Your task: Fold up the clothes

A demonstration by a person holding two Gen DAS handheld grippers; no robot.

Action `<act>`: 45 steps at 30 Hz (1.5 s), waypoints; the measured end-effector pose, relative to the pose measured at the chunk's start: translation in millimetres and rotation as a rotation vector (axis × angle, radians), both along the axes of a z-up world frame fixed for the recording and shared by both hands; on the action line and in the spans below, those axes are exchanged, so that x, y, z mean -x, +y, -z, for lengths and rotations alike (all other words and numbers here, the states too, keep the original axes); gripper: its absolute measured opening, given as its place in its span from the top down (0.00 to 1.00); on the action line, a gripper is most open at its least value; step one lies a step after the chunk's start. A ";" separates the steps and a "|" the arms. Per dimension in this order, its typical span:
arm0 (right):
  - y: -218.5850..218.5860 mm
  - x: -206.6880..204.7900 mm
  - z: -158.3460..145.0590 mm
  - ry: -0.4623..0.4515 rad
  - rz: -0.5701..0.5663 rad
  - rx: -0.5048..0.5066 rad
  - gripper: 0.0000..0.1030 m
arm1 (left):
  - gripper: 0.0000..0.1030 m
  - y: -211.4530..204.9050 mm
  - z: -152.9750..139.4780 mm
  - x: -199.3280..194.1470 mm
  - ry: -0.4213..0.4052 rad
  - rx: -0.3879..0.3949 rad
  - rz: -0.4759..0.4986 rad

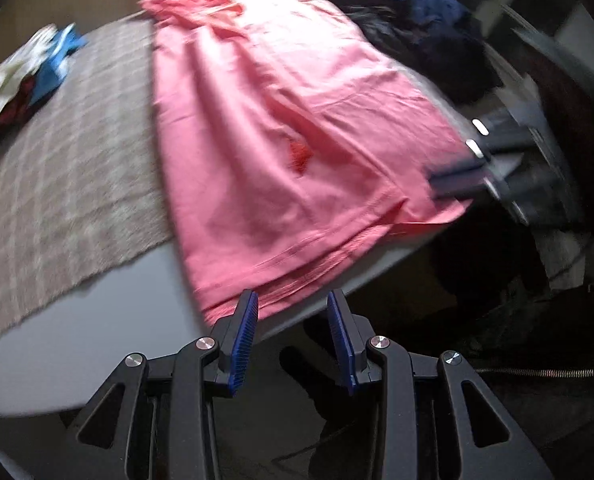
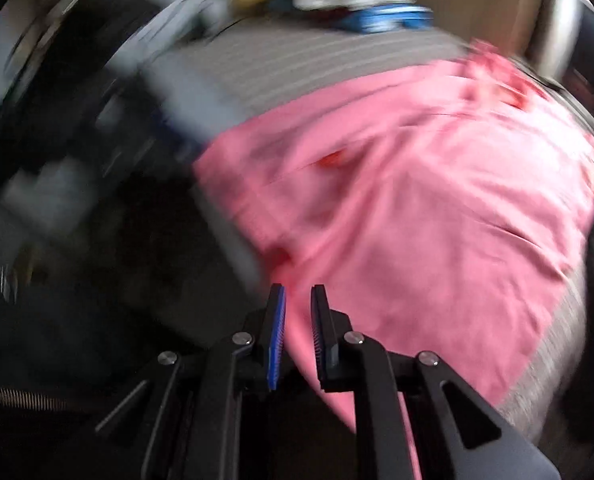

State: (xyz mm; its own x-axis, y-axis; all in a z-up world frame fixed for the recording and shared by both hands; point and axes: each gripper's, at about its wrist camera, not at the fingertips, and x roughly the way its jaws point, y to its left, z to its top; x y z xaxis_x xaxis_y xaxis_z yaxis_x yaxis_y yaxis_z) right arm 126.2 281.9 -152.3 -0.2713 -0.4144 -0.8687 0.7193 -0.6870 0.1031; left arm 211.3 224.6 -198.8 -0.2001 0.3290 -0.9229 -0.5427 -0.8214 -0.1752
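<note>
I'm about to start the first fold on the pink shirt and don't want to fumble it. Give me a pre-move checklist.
1. Pink shirt spread flat on the table: mostly, some wrinkles; ok.
2. Left gripper open at the hem: ok.
3. Right gripper holding cloth: jaws apart, nothing clamped; not ok.
4. Hem inside the table edge: it hangs over; not ok.
5. Dark clothes clear of the shirt: they touch its far edge; not ok.
6. Sleeves laid out: cannot tell, blurred.

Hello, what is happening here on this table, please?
A person is folding clothes with a hand-held gripper in each hand. A pink shirt lies spread over a checked cloth. The left hand-held gripper is open at the shirt's hem. The right hand-held gripper is also open, pink fabric between its fingers. Other clothes wait nearby.
</note>
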 end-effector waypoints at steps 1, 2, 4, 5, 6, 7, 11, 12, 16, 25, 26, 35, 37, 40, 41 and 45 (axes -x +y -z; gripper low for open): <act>-2.7 3.8 1.0 0.019 0.016 -0.016 0.87 | 0.67 6.1 0.1 -0.2 0.006 -0.001 0.027; -5.4 7.7 2.0 0.038 0.033 -0.031 0.87 | 0.66 17.6 1.1 0.1 0.017 0.004 0.068; -15.5 7.4 9.0 0.046 0.016 -0.065 0.87 | 0.66 29.2 5.0 -0.1 0.034 0.020 0.123; -17.4 5.1 10.9 0.044 0.005 -0.068 0.87 | 0.66 34.8 7.0 -0.3 0.043 0.027 0.151; -18.1 2.1 11.9 0.042 -0.004 -0.066 0.87 | 0.66 40.4 8.9 -0.4 0.051 0.035 0.178; -18.9 -0.8 12.8 0.041 -0.013 -0.064 0.87 | 0.66 46.1 10.9 -0.5 0.060 0.043 0.205; -22.0 -9.0 13.8 0.045 -0.028 -0.063 0.87 | 0.83 35.8 9.1 17.9 -0.022 -0.011 0.167; -22.9 -8.4 13.6 0.048 -0.026 -0.063 0.87 | 0.86 31.4 8.5 21.7 -0.042 -0.019 0.155; -29.1 -11.1 13.8 0.053 -0.033 -0.060 0.87 | 0.88 15.4 1.3 30.4 -0.050 -0.023 0.124; -8.3 -22.3 2.1 -0.060 -0.024 0.055 0.85 | 0.73 28.8 -15.7 1.8 0.018 -0.046 0.245; -4.4 -19.3 0.3 -0.055 0.001 0.059 0.85 | 0.73 37.2 -10.1 -0.2 0.017 -0.026 0.266; -5.4 -12.7 3.6 -0.027 0.050 0.031 0.85 | 0.99 52.9 19.0 13.2 -0.038 0.025 0.262; -4.8 -11.4 5.4 -0.017 0.065 0.021 0.85 | 1.00 50.2 19.1 16.0 -0.040 0.021 0.251; 1.5 -14.9 7.4 0.008 0.119 -0.002 0.85 | 1.00 47.8 15.3 20.2 -0.030 0.001 0.229; 5.2 -17.5 6.5 0.002 0.146 0.011 0.85 | 1.00 47.6 13.4 21.1 -0.029 -0.017 0.225; 16.0 -23.3 3.4 -0.019 0.203 0.041 0.85 | 0.87 65.3 12.7 12.9 -0.010 -0.020 0.281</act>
State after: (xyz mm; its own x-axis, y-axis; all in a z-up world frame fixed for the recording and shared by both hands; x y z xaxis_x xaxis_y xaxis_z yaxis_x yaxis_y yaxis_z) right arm 149.5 297.9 -155.7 -0.3368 -0.3882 -0.8578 0.5641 -0.8126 0.1463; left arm 198.4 289.9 -211.5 -0.0895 0.3887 -0.9170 -0.7466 -0.6355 -0.1966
